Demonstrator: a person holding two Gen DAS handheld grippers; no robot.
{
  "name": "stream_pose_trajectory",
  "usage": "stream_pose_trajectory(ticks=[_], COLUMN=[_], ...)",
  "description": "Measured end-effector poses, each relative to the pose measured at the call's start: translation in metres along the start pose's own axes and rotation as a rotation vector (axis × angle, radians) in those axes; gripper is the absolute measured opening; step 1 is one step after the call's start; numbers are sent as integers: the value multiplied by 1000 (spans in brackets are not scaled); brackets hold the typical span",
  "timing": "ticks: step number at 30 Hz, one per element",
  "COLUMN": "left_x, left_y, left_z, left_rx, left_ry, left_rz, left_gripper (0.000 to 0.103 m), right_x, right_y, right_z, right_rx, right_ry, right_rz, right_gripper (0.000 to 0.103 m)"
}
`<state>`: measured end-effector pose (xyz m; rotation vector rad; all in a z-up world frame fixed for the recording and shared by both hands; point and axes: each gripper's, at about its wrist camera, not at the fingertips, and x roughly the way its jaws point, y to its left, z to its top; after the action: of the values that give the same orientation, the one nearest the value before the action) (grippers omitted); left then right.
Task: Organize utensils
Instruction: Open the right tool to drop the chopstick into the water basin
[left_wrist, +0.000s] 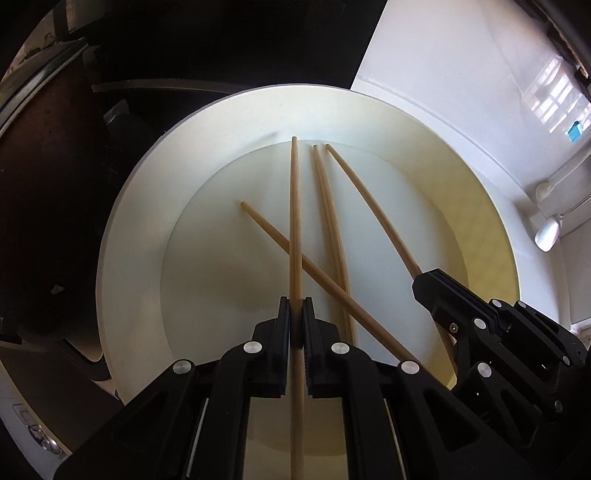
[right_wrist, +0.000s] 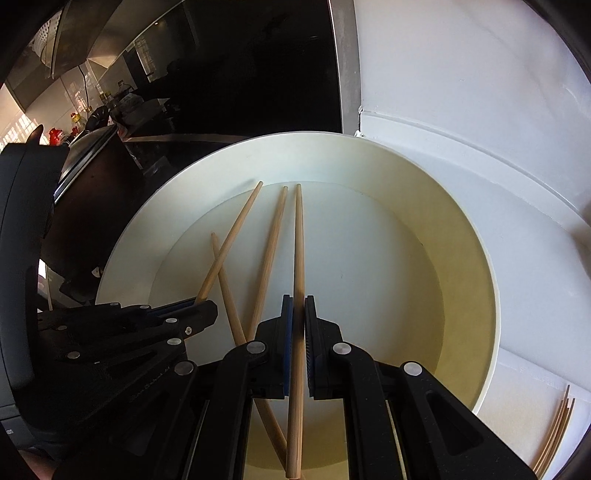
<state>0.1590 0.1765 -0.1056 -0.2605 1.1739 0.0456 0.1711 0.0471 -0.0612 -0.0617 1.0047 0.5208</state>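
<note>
A round white tub (left_wrist: 110, 258) (right_wrist: 491, 295) holds wooden chopsticks. My left gripper (left_wrist: 295, 301) is shut on one chopstick (left_wrist: 294, 221), whose tip rests against the tub's far floor edge. My right gripper (right_wrist: 298, 299) is shut on another chopstick (right_wrist: 298, 240), which also points down into the tub. Each gripper shows in the other's view: the right gripper (left_wrist: 424, 280) with its chopstick (left_wrist: 369, 206), and the left gripper (right_wrist: 210, 308) with its chopstick (right_wrist: 240, 225). Two loose chopsticks (left_wrist: 330, 221) (left_wrist: 266, 225) lie on the tub floor, one crossing under the left-held stick.
The tub stands on a white counter (right_wrist: 461, 110). A metal spoon (left_wrist: 548, 236) and a white ladle (left_wrist: 545, 190) lie at the right. A bunch of thin bamboo skewers (right_wrist: 554, 432) lies by the tub's near right. A dark stove area (left_wrist: 44, 184) borders the left.
</note>
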Motion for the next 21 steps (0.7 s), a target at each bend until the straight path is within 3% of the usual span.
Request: stream_pose_trajectory(ticks=[4, 6, 8, 9, 11, 13, 21], left_x=[3, 2, 0, -1, -5, -10, -21], left_y=[-1, 1, 3, 4, 3, -1, 5], left_z=[3, 3, 4, 4, 4, 4, 6], left_rx=[6, 4, -1, -3, 11, 28, 12], left_ry=[9, 13, 13, 10, 1, -13, -25], left_rz=[15, 26, 42, 38, 44, 50, 56], left_gripper=[8, 10, 27, 36, 42, 59, 73], right_x=[-1, -3, -10, -12, -15, -16, -32], right_y=[-4, -7, -11, -13, -16, -19, -33], right_z=[1, 3, 4, 5, 6, 6, -1], right_rx=[6, 16, 32, 38, 48, 58, 127], right_ry=[8, -3, -29, -37, -41, -39, -61], right_rz=[-4, -11, -24, -27, -34, -39, -46], right_gripper=[7, 20, 32, 33, 33, 36, 47])
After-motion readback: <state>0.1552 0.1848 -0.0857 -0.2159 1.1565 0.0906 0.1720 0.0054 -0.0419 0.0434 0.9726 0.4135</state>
